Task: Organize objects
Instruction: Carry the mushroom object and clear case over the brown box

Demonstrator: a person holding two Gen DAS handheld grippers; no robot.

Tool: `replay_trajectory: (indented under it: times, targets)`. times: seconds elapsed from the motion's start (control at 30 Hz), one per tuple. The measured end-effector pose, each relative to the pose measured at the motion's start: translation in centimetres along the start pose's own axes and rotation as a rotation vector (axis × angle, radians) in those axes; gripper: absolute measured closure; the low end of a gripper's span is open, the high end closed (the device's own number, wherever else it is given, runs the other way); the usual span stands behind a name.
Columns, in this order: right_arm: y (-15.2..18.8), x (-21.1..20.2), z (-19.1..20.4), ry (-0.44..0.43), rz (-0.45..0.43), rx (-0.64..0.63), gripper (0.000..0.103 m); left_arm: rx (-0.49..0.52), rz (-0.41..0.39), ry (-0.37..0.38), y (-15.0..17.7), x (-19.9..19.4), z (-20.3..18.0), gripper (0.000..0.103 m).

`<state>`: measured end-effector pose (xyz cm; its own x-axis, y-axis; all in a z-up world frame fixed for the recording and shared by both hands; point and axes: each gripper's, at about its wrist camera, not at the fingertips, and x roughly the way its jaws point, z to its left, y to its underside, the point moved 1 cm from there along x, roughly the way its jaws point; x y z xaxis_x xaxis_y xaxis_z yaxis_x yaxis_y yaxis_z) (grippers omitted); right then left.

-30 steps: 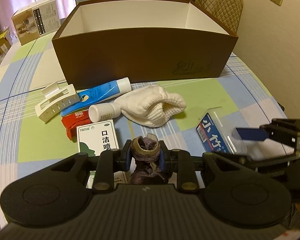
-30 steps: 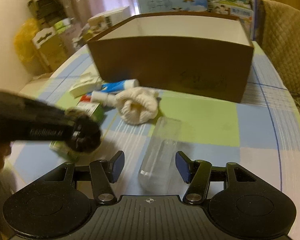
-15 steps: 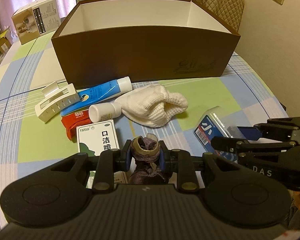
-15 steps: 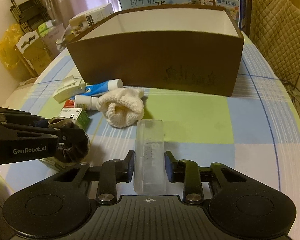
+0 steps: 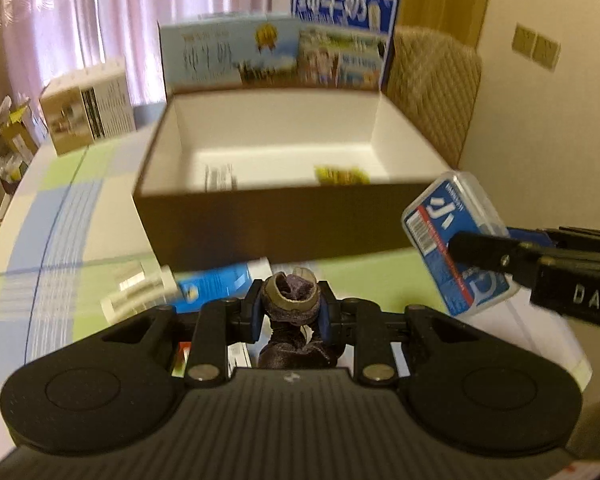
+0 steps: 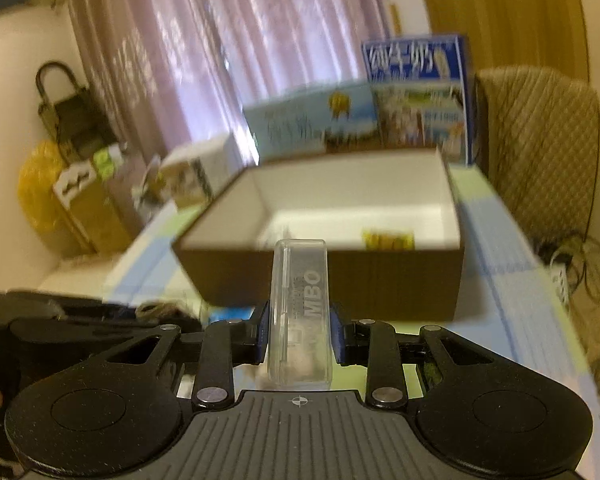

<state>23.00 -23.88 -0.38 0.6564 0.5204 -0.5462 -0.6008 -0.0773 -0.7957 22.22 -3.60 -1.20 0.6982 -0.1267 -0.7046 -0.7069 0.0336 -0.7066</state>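
My left gripper (image 5: 289,309) is shut on a dark purple rolled sock (image 5: 292,300), held above the table in front of the brown box (image 5: 284,224). My right gripper (image 6: 299,322) is shut on a clear plastic case (image 6: 300,312) with a blue label, lifted off the table; in the left wrist view the same case (image 5: 452,240) hangs at the right, level with the box's front wall. The box (image 6: 340,280) is open, white inside, with a yellow packet (image 5: 342,175) and a white item (image 5: 220,176) on its floor.
A blue tube (image 5: 220,286) and a white hair clip (image 5: 140,288) lie on the checked tablecloth before the box. Milk cartons (image 5: 276,52) stand behind it, a small carton (image 5: 88,112) at its left, a quilted chair (image 5: 432,88) at the right.
Both grippers have risen from the table and moved toward the box. The right gripper has lifted the clear case off the cloth; the box's inside now shows.
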Motion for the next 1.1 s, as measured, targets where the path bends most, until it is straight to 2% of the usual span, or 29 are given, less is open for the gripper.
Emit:
replay_trajectory:
  times: [0.2,0.37,0.57,0.97,1.1]
  targets:
    - [-5.4,2.0,-0.2,0.028,-0.099,0.032,0.076,-0.057,-0.077,-0.007,-4.8,0.6,1.5,0.081]
    - [-8.3,5.3,-0.6,0.056,-0.11,0.051,0.076,-0.085,-0.103,-0.024,-8.4,3.0,2.8,0.081]
    - [-8.7,10.4,-1.6,0.094,-0.048,0.059,0.076,-0.088,-0.078,-0.045,-10.4,7.4,3.8,0.081]
    - [-6.1,18.2,-4.8,0.129,0.172,0.122,0.076,-0.082,0.045,-0.041,-10.2,14.1,4.2,0.081]
    - [-5.1,19.4,-5.6,0.129,0.204,0.134,0.076,-0.086,0.068,-0.043,-10.1,15.4,4.3,0.081]
